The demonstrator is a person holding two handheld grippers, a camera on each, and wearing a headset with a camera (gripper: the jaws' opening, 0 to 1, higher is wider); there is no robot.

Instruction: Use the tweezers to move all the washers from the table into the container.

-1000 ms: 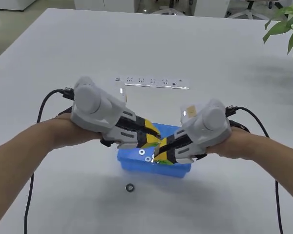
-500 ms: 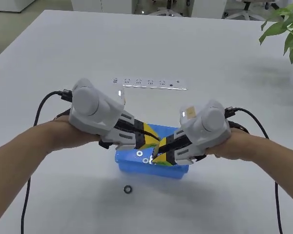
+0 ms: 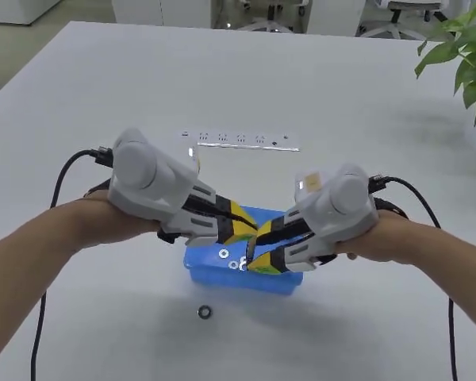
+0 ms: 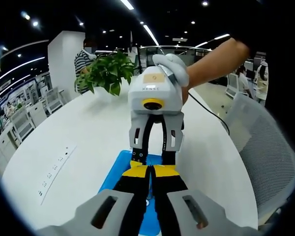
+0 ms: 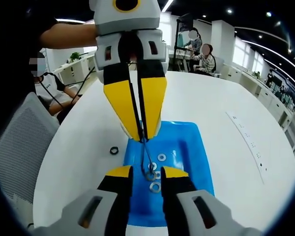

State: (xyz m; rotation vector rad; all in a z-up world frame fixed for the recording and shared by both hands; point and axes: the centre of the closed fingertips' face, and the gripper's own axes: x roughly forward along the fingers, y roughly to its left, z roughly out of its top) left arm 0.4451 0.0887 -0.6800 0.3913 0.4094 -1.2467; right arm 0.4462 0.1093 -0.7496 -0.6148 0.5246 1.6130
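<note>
Entry: washer transfer, delivery stage. Change over the last second: slight. Both grippers stayed over the container and the head view merely drifted. The lone washer on the counter [image 3: 341, 103] kept its place. This was judged to mean a drop was in hand or just made, with one fetch outstanding. Left gripper [image 5: 141, 132], one: fingers [image 5: 155, 105] pressed together on the tweezers [image 5: 146, 155], one pair, whose tips reached down into the container [image 5: 187, 142]. Right gripper [image 5: 147, 173], one: its fingers were apart, flanking the tweezers' tips without evident contact. Container, one, blue and open-topped, lay directly under both grippers. Pale washers [image 5: 162, 157], at least three, were all inside the container. One lay at the tweezers' tips; whether it was gripped or already let go could not be told. Dark washer [image 3: 205, 313], one, lay on the counter at about 7 o'clock of the container in the head view, near it but apart. Power strip [image 3: 239, 140], one, lay at 12 o'clock of the container. Plant [image 3: 460, 48], one, stood at 2 o'clock.
</note>
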